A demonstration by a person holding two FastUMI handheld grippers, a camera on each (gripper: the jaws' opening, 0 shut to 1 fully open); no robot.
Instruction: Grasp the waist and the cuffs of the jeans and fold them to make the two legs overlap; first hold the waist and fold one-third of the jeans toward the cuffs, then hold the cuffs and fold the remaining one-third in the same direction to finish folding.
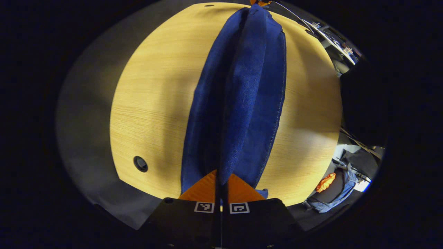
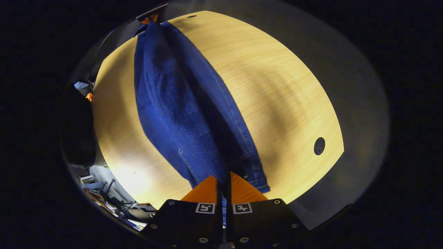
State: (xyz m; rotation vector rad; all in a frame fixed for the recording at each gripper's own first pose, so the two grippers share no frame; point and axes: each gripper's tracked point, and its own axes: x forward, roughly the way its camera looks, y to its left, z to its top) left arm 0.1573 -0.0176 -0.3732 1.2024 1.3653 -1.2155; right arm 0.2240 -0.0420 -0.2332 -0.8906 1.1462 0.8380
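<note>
Dark blue jeans (image 1: 242, 90) hang stretched lengthwise above the round wooden table (image 1: 155, 103), with one leg folded over the other. My left gripper (image 1: 221, 180) is shut on one end of them. At the far end, a bit of my right gripper (image 1: 259, 2) shows at the top. In the right gripper view the jeans (image 2: 173, 103) run away to the upper left over the table (image 2: 283, 97). My right gripper (image 2: 224, 180) is shut on the near end, where seams and stitching look like the waist. My left gripper (image 2: 149, 18) holds the far end.
The tabletop has a cable hole (image 1: 140, 164) near one edge and another hole (image 1: 209, 5) at the far edge. Grey floor surrounds the table. A backpack with an orange item (image 1: 327, 183) lies on the floor. Loose gear (image 2: 104, 193) sits beside the table.
</note>
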